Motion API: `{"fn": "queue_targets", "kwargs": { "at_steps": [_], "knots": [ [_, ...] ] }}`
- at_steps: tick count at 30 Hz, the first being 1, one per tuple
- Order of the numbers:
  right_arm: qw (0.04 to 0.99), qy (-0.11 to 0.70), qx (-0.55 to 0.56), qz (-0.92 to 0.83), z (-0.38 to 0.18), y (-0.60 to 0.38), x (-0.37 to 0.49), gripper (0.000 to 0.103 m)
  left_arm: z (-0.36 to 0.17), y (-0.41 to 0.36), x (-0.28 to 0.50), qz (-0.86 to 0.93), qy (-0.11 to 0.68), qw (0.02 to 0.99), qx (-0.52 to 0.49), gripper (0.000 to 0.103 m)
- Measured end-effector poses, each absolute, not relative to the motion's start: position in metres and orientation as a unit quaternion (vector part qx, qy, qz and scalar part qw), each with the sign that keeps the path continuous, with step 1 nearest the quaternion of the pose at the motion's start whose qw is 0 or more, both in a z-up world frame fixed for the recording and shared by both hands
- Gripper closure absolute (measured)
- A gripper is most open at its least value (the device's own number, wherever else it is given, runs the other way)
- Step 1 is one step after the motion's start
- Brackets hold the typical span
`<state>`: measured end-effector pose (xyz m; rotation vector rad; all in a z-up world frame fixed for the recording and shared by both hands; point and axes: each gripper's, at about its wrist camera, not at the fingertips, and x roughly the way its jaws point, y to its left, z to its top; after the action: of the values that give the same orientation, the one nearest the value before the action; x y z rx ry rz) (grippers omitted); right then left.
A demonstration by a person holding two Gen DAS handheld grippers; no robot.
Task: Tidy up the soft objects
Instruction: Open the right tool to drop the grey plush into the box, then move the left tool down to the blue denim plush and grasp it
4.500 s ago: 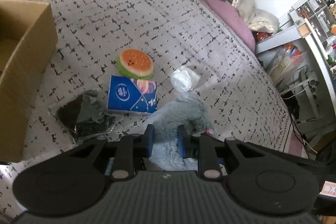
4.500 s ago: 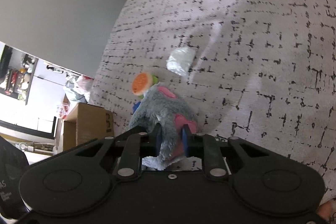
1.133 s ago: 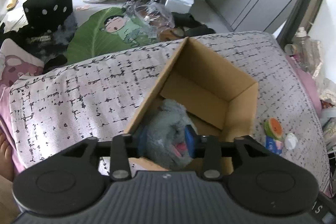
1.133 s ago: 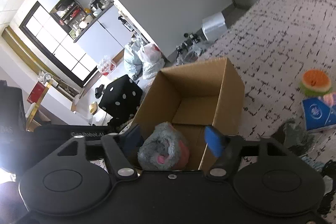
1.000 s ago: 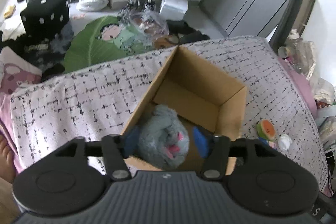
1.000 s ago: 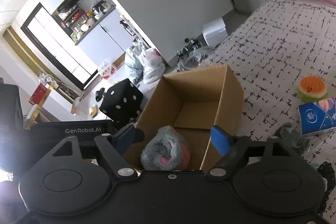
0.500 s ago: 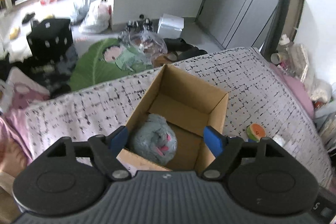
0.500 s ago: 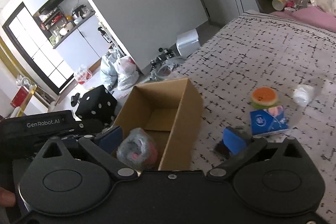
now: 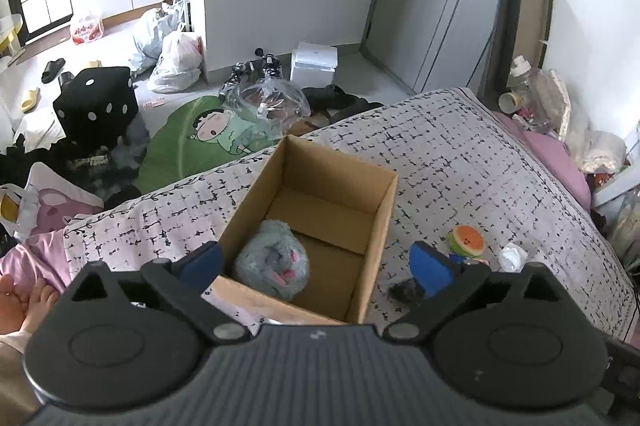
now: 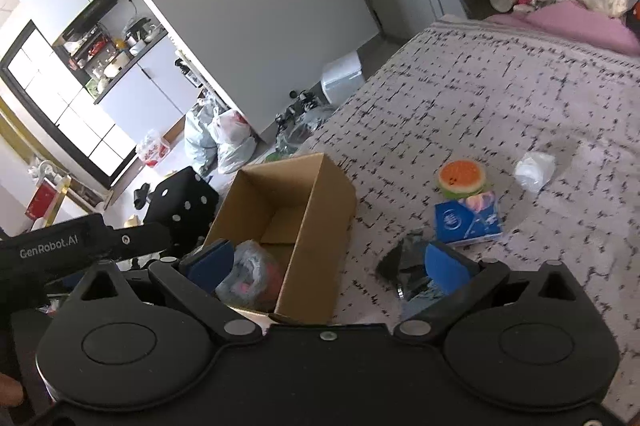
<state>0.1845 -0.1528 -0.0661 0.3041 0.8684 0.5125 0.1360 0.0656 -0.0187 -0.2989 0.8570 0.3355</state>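
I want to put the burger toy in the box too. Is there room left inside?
Yes. The grey plush fills only the near corner of the cardboard box; the floor toward the far wall is bare. Outside, it is crowded around the burger toy and tissue pack.

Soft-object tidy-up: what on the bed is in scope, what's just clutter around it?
In scope: cardboard box, grey plush toy inside it, burger squishy, blue tissue pack, white crumpled bag, dark packet.
Clutter: black dice cushion, floor bags, white box.
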Motion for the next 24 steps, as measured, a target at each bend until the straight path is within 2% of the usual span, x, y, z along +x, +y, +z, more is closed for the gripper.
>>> {"fn": "queue_targets", "kwargs": {
  "at_steps": [8, 24],
  "knots": [
    [0.872, 0.416, 0.140, 0.216, -0.063, -0.179, 0.181, 0.000, -0.012, 0.037, 0.131, 0.158, 0.418, 0.886, -0.126, 0.000],
    [0.882, 0.400, 0.200, 0.146, -0.062, -0.270, 0.165, 0.000, -0.007, -0.010, 0.120, 0.118, 0.399, 0.902, -0.119, 0.000]
  ]
}}
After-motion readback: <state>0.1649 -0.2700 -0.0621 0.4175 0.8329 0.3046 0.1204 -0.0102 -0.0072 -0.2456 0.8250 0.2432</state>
